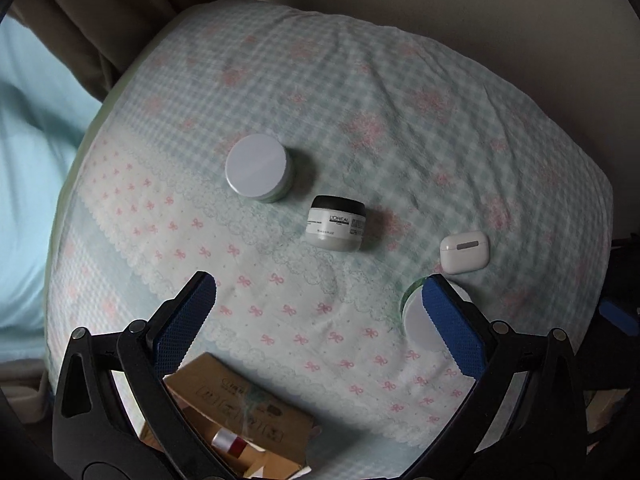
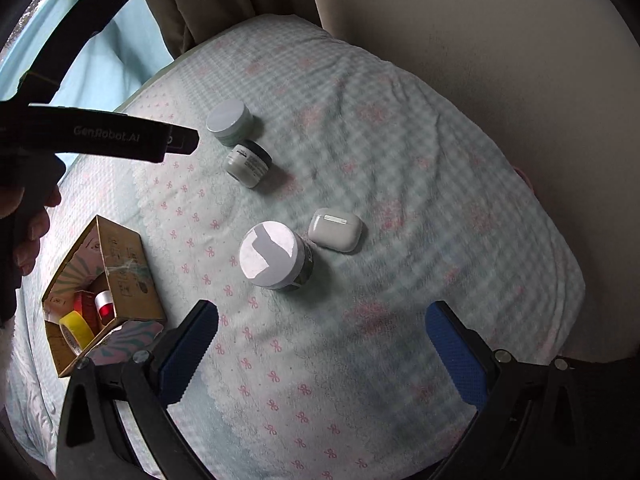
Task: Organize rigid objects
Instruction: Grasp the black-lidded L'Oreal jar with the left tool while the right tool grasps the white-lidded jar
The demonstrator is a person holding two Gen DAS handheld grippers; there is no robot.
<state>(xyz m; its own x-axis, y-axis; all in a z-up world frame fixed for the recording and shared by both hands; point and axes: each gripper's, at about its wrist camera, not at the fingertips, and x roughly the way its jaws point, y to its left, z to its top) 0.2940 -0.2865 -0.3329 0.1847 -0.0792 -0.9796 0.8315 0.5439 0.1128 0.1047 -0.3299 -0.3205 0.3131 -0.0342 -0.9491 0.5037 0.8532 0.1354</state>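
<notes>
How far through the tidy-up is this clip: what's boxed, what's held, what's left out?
Done: the cardboard box already holds a yellow tape roll and a red-and-white tube. In hand: nothing; the left gripper and right gripper are both open above the bed. Left: three jars, pale-lidded, L'Oreal and white-lidded, plus the earbud case, all on the bedspread.

checked green-white bedspread (image 2: 400, 128) with pink bows — white earbud case (image 2: 335, 229), brown cardboard box (image 2: 120, 264).
</notes>
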